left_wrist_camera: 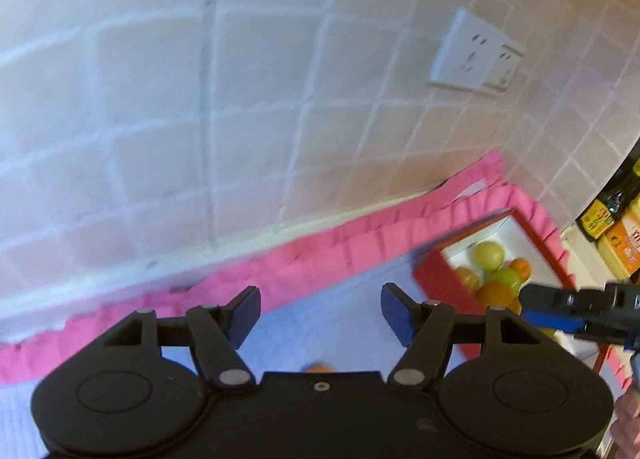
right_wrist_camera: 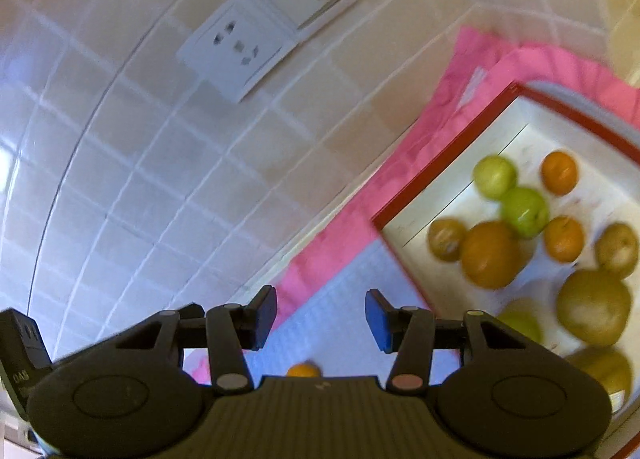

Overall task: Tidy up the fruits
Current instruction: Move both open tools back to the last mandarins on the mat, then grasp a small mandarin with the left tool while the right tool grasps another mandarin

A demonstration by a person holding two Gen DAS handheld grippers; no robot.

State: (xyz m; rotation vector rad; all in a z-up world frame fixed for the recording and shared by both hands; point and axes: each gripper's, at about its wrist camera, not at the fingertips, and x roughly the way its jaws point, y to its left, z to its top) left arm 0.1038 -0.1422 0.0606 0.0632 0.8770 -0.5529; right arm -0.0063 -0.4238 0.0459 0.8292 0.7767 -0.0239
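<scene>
A red-rimmed white box (right_wrist_camera: pixel 448 163) sits on a pink-frilled cloth (right_wrist_camera: pixel 340 235) and holds several fruits: green apples (right_wrist_camera: pixel 524 211), oranges (right_wrist_camera: pixel 490 255) and brownish pears (right_wrist_camera: pixel 594 307). The box also shows at the right of the left wrist view (left_wrist_camera: pixel 432 271). My left gripper (left_wrist_camera: pixel 320 313) is open and empty above the cloth; a small orange fruit (left_wrist_camera: pixel 318 369) peeks out just over its body. My right gripper (right_wrist_camera: pixel 320 319) is open and empty left of the box; a small orange (right_wrist_camera: pixel 303 370) lies on the cloth below it. The right gripper's fingers (left_wrist_camera: pixel 560 307) reach in over the box in the left wrist view.
A tiled wall (left_wrist_camera: pixel 200 99) with white power sockets (right_wrist_camera: pixel 264 23) stands close behind the cloth. Bottles and packets (left_wrist_camera: pixel 612 227) stand at the far right, beyond the box. The cloth's white middle (left_wrist_camera: pixel 320 323) lies between the box and the frill.
</scene>
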